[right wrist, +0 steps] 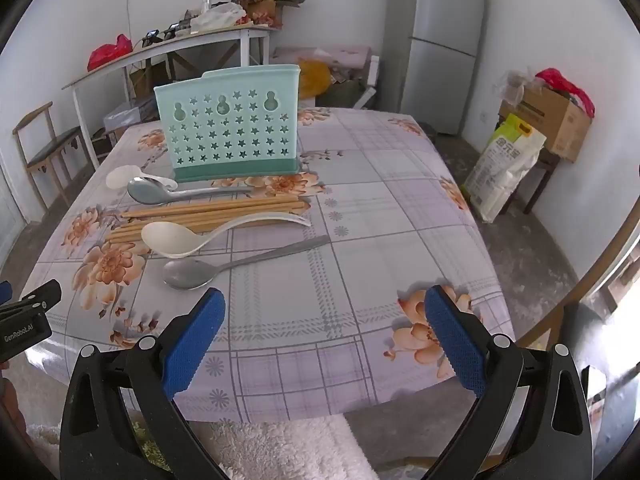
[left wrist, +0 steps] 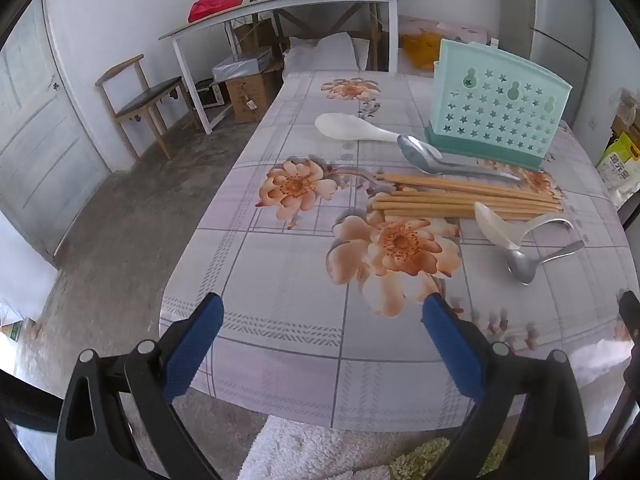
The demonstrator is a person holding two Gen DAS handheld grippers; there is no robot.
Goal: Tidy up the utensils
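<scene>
Left gripper (left wrist: 322,344): jaws spread wide, nothing between them, hovering above the near edge of the worktop (left wrist: 280,280) with its floral checked cloth. Right gripper (right wrist: 324,344): jaws likewise spread wide and empty, above the same near edge, tilted downward. Ahead of the right jaws and slightly left, nearest first: metal spoon (right wrist: 192,274), bowl to the left, handle running right; white plastic spoon (right wrist: 172,238) just beyond, its curved handle crossing the chopsticks' ends; bundle of wooden chopsticks (right wrist: 212,212) lying crosswise; second metal spoon (right wrist: 150,192) beyond the bundle; white rice paddle (right wrist: 120,178) partly behind that spoon, seemingly touching it, though contact hard to confirm at this angle. Furthest from the jaws: mint-green utensil holder (right wrist: 230,132), upright, star-shaped perforations, darker green base, no utensils visible in it. From the left jaws, same set ahead and to the right: holder (left wrist: 496,104), paddle (left wrist: 344,128), spoon (left wrist: 424,156), chopsticks (left wrist: 460,198), plastic spoon (left wrist: 496,226), near metal spoon (left wrist: 520,266). All utensils loose on the cloth, none held. White fleecy fabric (right wrist: 280,448) below both jaws, at the near edge. Left gripper's black body visible at the left margin of the right wrist view.
</scene>
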